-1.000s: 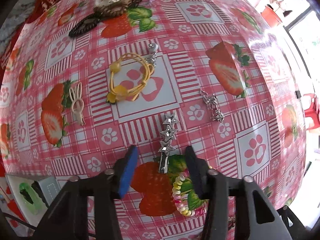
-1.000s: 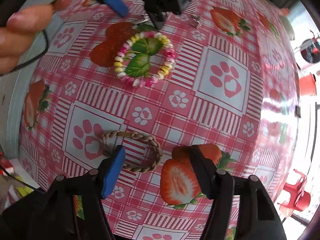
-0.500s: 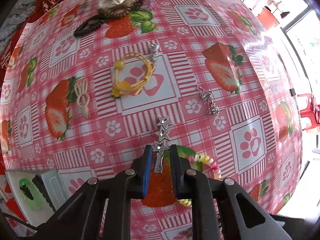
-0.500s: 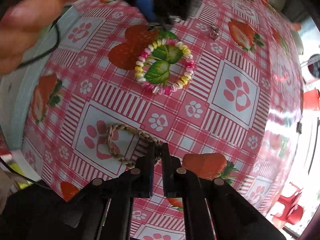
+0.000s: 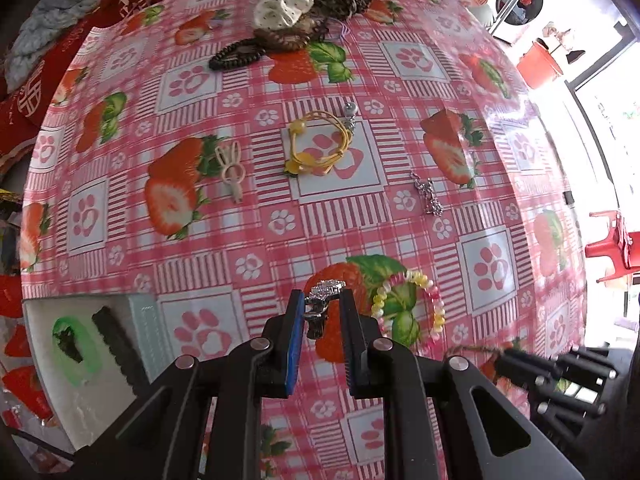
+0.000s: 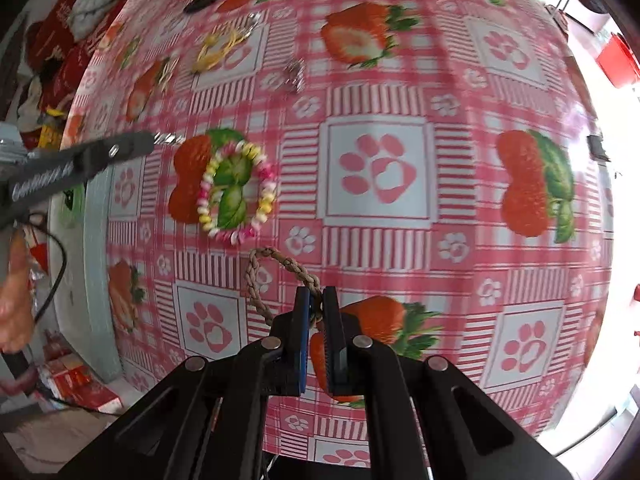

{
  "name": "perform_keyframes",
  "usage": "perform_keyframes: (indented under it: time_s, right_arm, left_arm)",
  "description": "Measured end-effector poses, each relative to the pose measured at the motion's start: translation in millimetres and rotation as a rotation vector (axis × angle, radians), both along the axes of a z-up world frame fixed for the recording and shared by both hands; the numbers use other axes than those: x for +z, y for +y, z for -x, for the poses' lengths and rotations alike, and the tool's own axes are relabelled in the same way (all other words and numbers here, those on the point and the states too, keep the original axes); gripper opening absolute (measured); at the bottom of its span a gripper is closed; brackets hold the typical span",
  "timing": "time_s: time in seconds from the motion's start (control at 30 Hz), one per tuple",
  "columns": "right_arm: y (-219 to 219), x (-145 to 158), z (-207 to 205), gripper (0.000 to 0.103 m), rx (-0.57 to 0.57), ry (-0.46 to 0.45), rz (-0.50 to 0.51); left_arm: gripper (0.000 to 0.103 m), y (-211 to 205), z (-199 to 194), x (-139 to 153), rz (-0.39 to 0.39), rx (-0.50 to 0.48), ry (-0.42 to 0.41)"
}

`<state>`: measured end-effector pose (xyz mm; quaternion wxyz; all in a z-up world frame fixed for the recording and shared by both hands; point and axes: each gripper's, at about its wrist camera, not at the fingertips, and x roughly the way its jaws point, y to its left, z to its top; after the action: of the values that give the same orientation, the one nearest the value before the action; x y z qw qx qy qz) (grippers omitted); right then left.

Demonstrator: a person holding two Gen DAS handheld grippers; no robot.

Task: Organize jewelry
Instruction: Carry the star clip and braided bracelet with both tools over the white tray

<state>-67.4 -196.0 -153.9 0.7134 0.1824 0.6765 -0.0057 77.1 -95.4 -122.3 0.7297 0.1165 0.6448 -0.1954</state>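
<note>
Strawberry-print tablecloth (image 5: 400, 60) carries scattered pieces. Left gripper (image 5: 320, 312) pinches the star hair clip (image 5: 322, 300), lifted beside the beaded bracelet (image 5: 408, 308); right gripper (image 6: 315, 308) pinches the braided bracelet (image 6: 276, 280), nearer than those beads. Sorting looks barely begun (yellow hair tie (image 5: 320, 144), bunny clip (image 5: 232, 168) and silver charm (image 5: 428, 200) lie beyond). White tray (image 5: 80, 360) sits left.

1. Strong daylight comes in from the right side of both pictures and washes that side out white.
2. The shiny tablecloth (image 5: 400, 216) glares at the right.
3. The round lens bends the edges, and the corners are dark.
4. The right wrist picture is a bit blurry at the top.
</note>
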Motion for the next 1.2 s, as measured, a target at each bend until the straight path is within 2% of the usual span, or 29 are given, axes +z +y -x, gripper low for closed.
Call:
perform_keyframes:
  time_s: [0.33,0.53,0.83,1.2]
  right_arm:
    - [-35.0,25.4,-3.0,0.007,-0.005,-0.035,0.018]
    - [-28.0,46.2,-11.7,0.007,0.009,-0.068,0.036]
    - [-5.7,75.7,-29.8,0.007,0.066,-0.123,0.056]
    - [50.6,97.8,-57.3,0.007,0.194,-0.167,0.030]
  left_arm:
    - [0.023,36.2,22.3,41.0,0.033,0.022,-0.039]
    - [0.023,55.3,27.9,59.9,0.045,0.043,-0.069]
    - [0.023,95.6,34.5,81.6,0.057,0.105,-0.108]
    - [0.023,172.1,50.5,91.5,0.055,0.277,-0.123]
